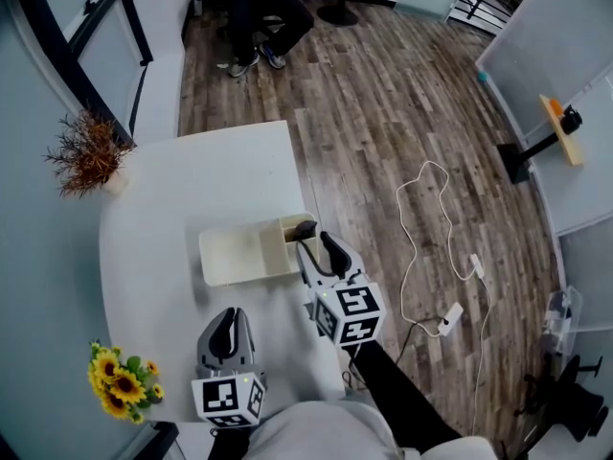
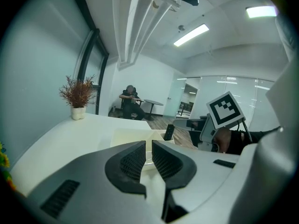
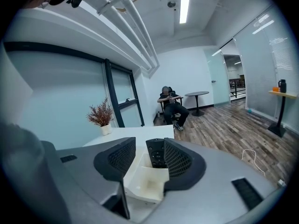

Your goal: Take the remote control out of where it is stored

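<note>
A black remote control stands upright in the small right-hand compartment of a cream storage box on the white table. My right gripper is open at that compartment. In the right gripper view the remote control rises between the jaws, close to the right pad and well apart from the left one, above the box's wall. My left gripper hovers over the table's near part, behind the box, and holds nothing. Seen from the left gripper view, its jaws are nearly together, with the remote control beyond.
A vase of dried twigs stands at the table's far left corner and sunflowers at the near left. The table's right edge runs just past the box. A white cable with a power strip lies on the wood floor. A person sits far back.
</note>
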Tool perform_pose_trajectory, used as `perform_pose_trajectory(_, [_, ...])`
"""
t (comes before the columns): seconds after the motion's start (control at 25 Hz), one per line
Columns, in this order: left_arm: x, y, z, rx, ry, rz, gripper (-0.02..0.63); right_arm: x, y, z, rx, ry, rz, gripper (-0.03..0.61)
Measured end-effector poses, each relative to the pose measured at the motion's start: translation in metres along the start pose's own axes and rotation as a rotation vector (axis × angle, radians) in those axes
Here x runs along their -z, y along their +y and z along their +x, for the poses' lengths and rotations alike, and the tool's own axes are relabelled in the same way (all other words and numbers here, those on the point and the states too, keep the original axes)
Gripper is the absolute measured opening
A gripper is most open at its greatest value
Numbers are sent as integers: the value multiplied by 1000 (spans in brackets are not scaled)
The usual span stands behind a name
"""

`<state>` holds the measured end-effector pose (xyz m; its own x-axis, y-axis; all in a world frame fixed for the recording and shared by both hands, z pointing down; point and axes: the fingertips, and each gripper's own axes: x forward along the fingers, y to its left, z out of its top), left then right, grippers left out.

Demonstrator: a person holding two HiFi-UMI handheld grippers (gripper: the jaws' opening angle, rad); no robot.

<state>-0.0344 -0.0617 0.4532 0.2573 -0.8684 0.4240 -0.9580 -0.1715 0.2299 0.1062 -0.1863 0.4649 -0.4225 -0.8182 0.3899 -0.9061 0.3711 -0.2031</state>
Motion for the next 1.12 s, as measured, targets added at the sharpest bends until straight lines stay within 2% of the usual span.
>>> perform_pose_trajectory(0.44, [6, 5, 4, 4, 14, -19, 9, 9, -9, 15, 40, 26, -6, 190])
perform_pose_trajectory(1.12, [19, 18, 5, 5, 56, -33, 9, 22, -18, 31, 84, 56, -10, 202])
